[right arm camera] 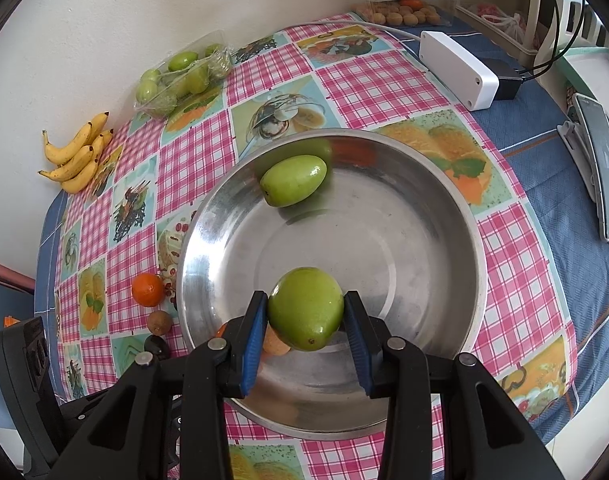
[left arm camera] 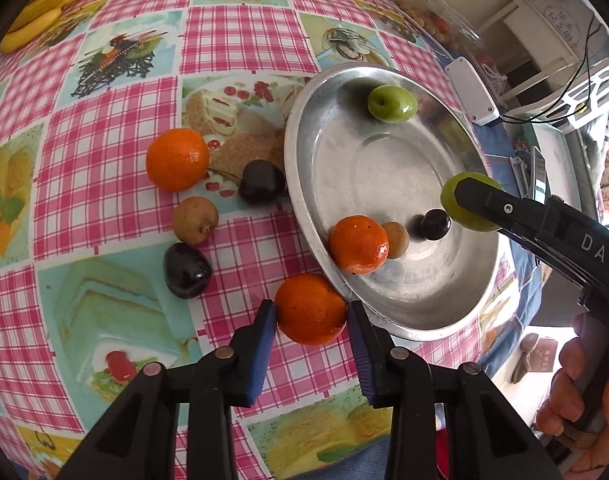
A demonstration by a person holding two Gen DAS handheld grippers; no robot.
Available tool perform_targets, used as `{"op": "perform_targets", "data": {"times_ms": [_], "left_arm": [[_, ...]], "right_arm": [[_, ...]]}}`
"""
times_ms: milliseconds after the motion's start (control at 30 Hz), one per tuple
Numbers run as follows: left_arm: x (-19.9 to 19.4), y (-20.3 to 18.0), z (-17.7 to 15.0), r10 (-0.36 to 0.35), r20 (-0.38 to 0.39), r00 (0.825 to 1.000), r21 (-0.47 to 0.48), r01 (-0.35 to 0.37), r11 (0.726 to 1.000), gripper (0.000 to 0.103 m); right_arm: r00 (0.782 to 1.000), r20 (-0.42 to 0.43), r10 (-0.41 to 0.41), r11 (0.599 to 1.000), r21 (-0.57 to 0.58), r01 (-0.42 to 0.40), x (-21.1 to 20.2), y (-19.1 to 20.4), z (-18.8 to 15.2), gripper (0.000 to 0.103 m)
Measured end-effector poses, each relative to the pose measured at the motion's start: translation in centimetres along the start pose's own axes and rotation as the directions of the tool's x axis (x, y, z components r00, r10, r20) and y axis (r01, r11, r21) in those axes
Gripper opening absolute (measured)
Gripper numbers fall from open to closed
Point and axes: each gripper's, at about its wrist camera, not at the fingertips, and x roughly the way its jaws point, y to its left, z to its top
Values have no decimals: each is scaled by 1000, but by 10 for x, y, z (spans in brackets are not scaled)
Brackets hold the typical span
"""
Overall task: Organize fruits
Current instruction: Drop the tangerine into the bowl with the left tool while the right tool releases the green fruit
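An orange [left arm camera: 310, 308] rests on the checked tablecloth just outside the steel bowl's rim [left arm camera: 300, 160], and my left gripper [left arm camera: 310, 318] is shut on it, a blue pad against each side. My right gripper [right arm camera: 306, 314] is shut on a green fruit [right arm camera: 306, 308] and holds it above the near part of the bowl [right arm camera: 480, 264]. In the bowl lie another green fruit [left arm camera: 392, 103], an orange [left arm camera: 359, 244], a small brown fruit [left arm camera: 398, 240] and a dark cherry [left arm camera: 435, 224]. Left of the bowl sit an orange [left arm camera: 177, 159], two dark cherries [left arm camera: 261, 181] and a brown fruit [left arm camera: 195, 219].
Bananas [right arm camera: 78, 156] and a wrapped pack of green fruits [right arm camera: 180, 76] lie by the wall at the back left. A white box [right arm camera: 458, 70], a clear box of small fruits [right arm camera: 404, 4] and a phone [right arm camera: 600, 168] sit at the back right. A hand [left arm camera: 576, 400] grips the right tool.
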Motion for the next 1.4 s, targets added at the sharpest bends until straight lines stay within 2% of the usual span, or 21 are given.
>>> {"op": "perform_targets", "data": {"times_ms": [100,433,667,867,967,1400], "left_arm": [[-6,4,1,12,19,1000,-9,-12,1000,38],[-28,21,7,-28,85,996,-70,34,997,37],[-48,22,8,-86,152,985,-68,97,993,37],[-44,6,14,-84,179,980,-40,93,995,37],[-40,1,17,-103,189,977,-53,115,992,37],[-20,-7,35,-64,228,971,-38,75,996,37]], "right_arm": [[1000,0,2,1000,2,-2,0,0,0,40],[1000,-6,8,1000,6,-8,0,-1,0,40],[1000,-6,9,1000,7,-9,0,-2,0,40],[1000,-20,1,1000,7,-1,3,-2,-1,40],[1000,-28,-3,1000,4,3,5,-2,-1,40],[999,-49,-17,1000,-10,17,13,0,0,40]]}}
